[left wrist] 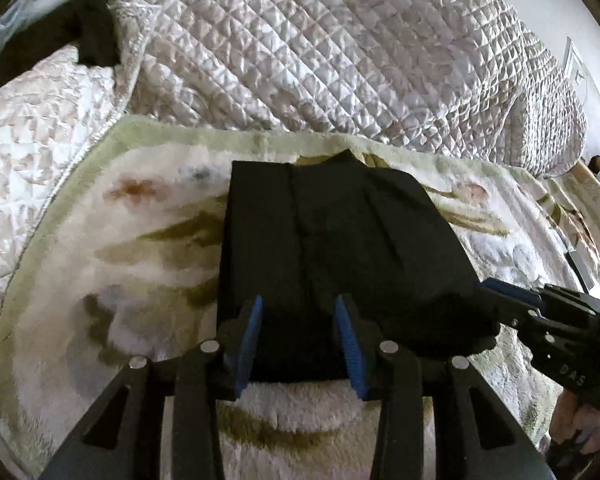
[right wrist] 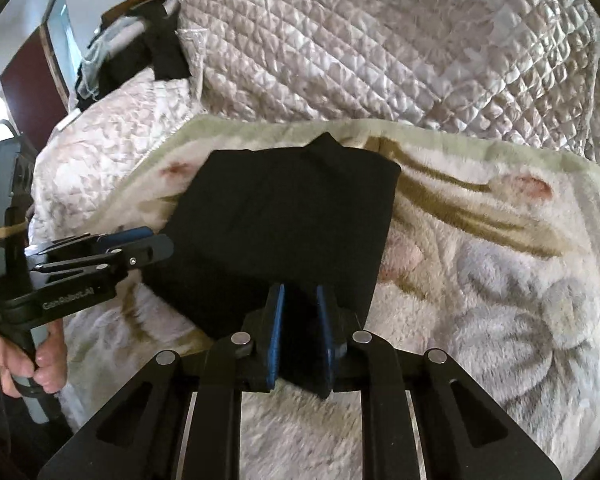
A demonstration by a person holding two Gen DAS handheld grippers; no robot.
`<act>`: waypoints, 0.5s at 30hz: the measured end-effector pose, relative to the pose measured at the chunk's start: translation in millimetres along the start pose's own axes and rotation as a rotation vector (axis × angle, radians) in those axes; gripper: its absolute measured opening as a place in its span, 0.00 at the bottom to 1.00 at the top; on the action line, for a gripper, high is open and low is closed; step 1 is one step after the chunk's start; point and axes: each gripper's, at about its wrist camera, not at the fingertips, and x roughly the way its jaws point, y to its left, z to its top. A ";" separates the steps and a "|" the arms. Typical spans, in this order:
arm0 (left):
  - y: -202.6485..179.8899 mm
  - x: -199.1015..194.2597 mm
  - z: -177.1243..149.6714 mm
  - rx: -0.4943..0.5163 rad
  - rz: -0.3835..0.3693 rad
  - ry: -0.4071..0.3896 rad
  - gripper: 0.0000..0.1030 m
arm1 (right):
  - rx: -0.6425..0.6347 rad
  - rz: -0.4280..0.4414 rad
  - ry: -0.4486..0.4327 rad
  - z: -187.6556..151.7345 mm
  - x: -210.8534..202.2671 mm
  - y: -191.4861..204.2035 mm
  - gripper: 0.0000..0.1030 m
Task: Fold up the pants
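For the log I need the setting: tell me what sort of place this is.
Most likely a bedroom at home. The black pants lie folded on a fleecy flowered blanket, with a quilted bedspread heaped behind it and a door at the far left in the right wrist view.

Reads "GenRobot.AI" in pale letters along black plastic left gripper (right wrist: 156, 246) body; "DAS" along black plastic right gripper (left wrist: 496, 288) body.
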 end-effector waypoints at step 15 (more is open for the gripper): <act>-7.0 -12.2 -48.2 -0.008 0.082 0.041 0.47 | -0.013 -0.063 0.041 -41.1 -14.4 8.6 0.30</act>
